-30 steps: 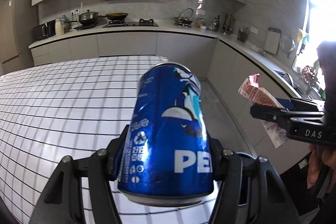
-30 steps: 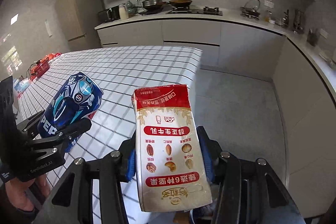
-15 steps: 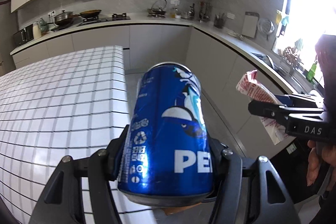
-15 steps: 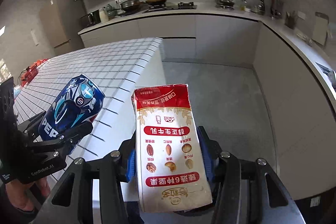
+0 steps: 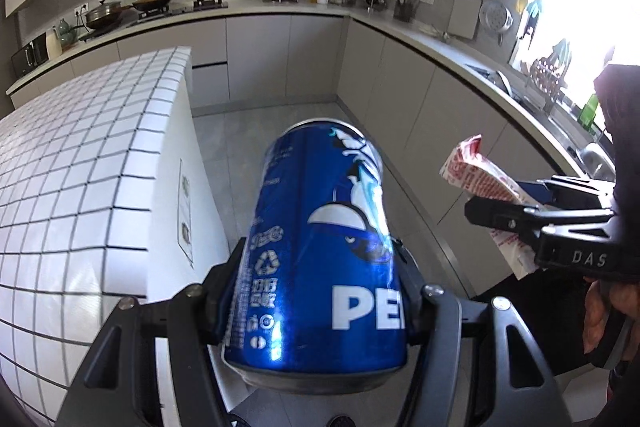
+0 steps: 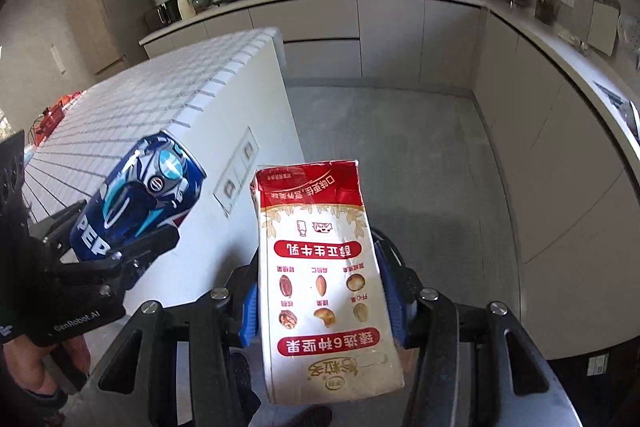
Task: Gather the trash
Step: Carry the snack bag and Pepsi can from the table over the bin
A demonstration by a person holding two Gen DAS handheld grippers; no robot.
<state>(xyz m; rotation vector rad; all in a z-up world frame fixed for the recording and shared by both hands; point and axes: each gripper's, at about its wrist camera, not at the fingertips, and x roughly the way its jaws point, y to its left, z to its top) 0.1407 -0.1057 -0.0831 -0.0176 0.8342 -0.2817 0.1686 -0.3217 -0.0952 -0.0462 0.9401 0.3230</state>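
Left view: your left gripper (image 5: 316, 291) is clamped on the blue can (image 5: 320, 247), centre frame, pads on both sides, can pointing away from the lens. A second ago the tiled counter (image 5: 80, 167) filled the left half behind it; now its end wall shows and grey floor (image 5: 240, 147) sits behind the can, so you've swung clear of the counter. Your other tool shows at the right edge with the carton.

Right view: right gripper (image 6: 320, 303) clamped on the milk carton (image 6: 320, 279), lower centre, print upside down. Counter has slid to the upper left, floor opened up on the right.

Both pieces in hand; no bin clearly visible yet, probably next stop
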